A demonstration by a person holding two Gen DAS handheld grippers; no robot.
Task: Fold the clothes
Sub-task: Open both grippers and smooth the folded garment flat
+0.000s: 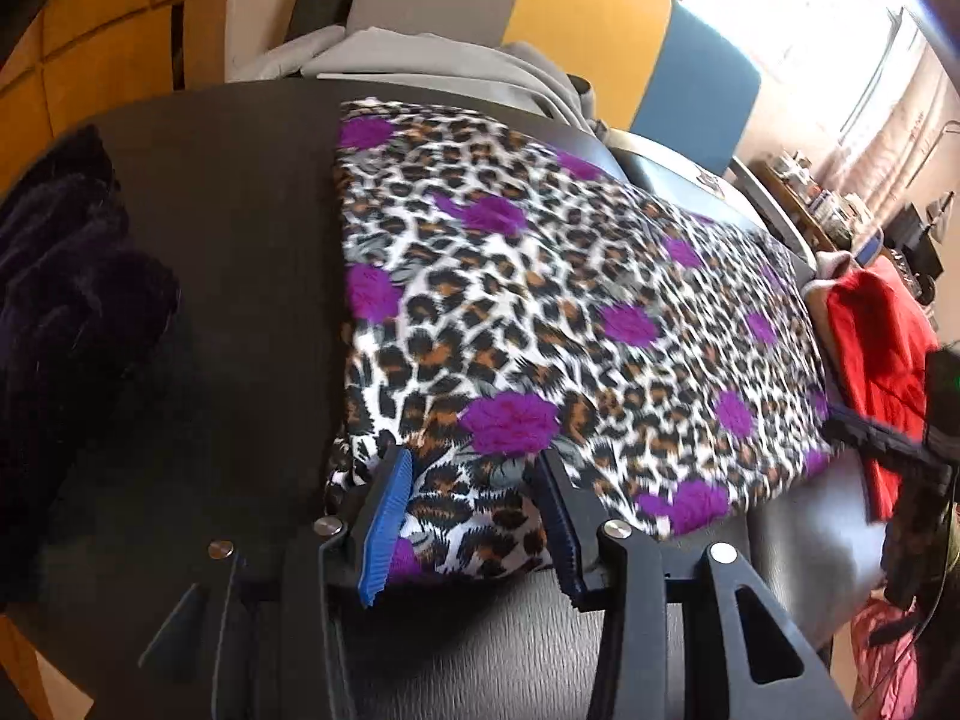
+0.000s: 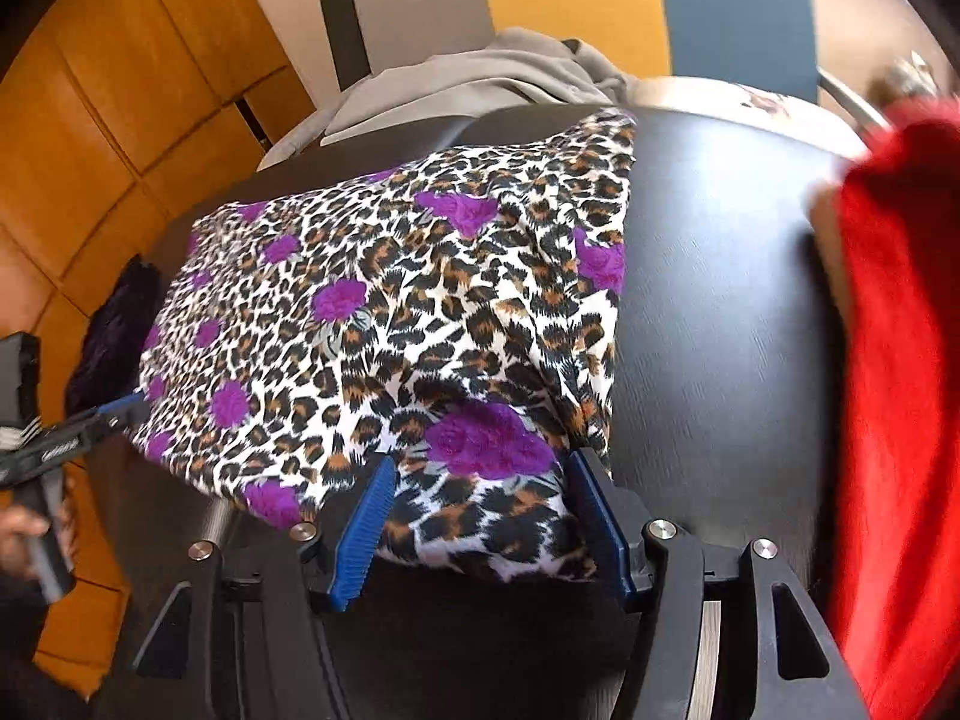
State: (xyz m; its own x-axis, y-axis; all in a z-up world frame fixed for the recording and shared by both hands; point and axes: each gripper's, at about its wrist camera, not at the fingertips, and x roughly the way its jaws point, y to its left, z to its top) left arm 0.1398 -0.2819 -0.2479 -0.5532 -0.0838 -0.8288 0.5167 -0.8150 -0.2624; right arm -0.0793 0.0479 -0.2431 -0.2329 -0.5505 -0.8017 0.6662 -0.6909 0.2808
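Observation:
A folded leopard-print cloth with purple roses (image 1: 540, 300) (image 2: 390, 312) lies on the black table (image 1: 240, 240) (image 2: 720, 312). My left gripper (image 1: 473, 459) is shut on a bunched fold at the cloth's near left corner, its blue pads (image 1: 384, 534) pressing the fabric. My right gripper (image 2: 480, 462) is shut on the near right corner, where the cloth ridges up to the pads (image 2: 363, 534). Each gripper shows in the other view, the left gripper (image 2: 90, 420) at the cloth's left edge and the right gripper (image 1: 858, 426) at its right edge.
A dark velvety garment (image 1: 60, 276) (image 2: 114, 330) sits at the table's left. A red garment (image 1: 876, 336) (image 2: 900, 360) lies on the right. A grey garment (image 1: 420, 60) (image 2: 498, 78) is piled behind the cloth. Yellow (image 1: 588, 18) and blue (image 1: 702, 90) chair backs stand beyond. A hand (image 2: 24, 534) holds the left gripper.

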